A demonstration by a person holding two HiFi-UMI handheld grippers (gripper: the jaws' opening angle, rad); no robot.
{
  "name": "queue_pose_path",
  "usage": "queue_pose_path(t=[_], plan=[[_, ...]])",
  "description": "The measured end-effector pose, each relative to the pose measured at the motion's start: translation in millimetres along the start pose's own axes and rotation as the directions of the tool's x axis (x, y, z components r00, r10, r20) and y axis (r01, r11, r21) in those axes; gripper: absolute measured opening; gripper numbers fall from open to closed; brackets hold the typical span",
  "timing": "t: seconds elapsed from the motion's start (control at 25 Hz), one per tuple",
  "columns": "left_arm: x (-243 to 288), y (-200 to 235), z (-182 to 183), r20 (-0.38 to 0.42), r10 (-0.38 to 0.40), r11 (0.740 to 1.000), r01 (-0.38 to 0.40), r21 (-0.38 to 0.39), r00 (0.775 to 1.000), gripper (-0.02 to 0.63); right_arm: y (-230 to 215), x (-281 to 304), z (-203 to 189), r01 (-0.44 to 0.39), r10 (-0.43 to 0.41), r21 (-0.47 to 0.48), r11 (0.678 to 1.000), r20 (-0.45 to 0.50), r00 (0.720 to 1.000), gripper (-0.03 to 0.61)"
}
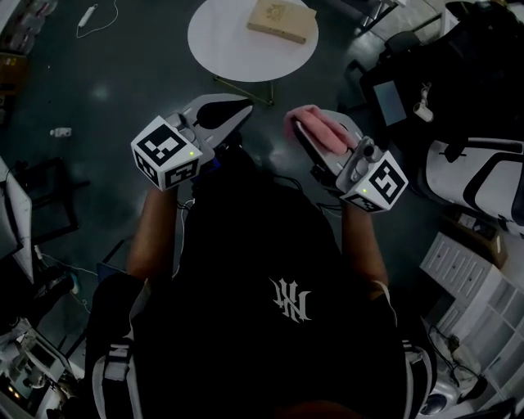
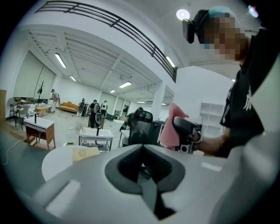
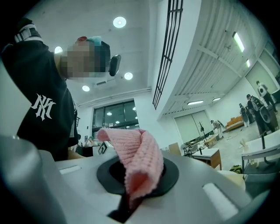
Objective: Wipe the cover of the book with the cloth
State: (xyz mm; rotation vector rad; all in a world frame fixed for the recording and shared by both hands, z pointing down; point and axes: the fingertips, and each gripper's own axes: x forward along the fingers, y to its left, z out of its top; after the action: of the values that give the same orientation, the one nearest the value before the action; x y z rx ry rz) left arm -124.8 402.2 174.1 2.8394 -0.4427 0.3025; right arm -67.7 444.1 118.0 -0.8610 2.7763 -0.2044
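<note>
Book (image 1: 282,20) on table (image 1: 214,47): head and left gripper views only.

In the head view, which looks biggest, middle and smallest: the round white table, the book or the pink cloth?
1. The round white table: clearly largest.
2. The book and the pink cloth: they look about alike, and the cloth is nearer the camera, so I won't rank them.
</note>
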Motion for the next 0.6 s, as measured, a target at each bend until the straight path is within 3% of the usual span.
queue_pose_path(t=[0.2,0.6], plan=[[-2,-19,-9,-0.006,-0.006,1.0,0.006,0.008,1.0,-0.003,4,-11,-6,0.014,-0.013,0.021,1.0,-0.015,1.0,0.014],[-11,-24,-14,-0.003,-0.013,0.999,0.013,0.035,1.0,-0.008,8,-2,-13,-0.038,0.038,0.017,0.999,-0.03,0.999,0.014]])
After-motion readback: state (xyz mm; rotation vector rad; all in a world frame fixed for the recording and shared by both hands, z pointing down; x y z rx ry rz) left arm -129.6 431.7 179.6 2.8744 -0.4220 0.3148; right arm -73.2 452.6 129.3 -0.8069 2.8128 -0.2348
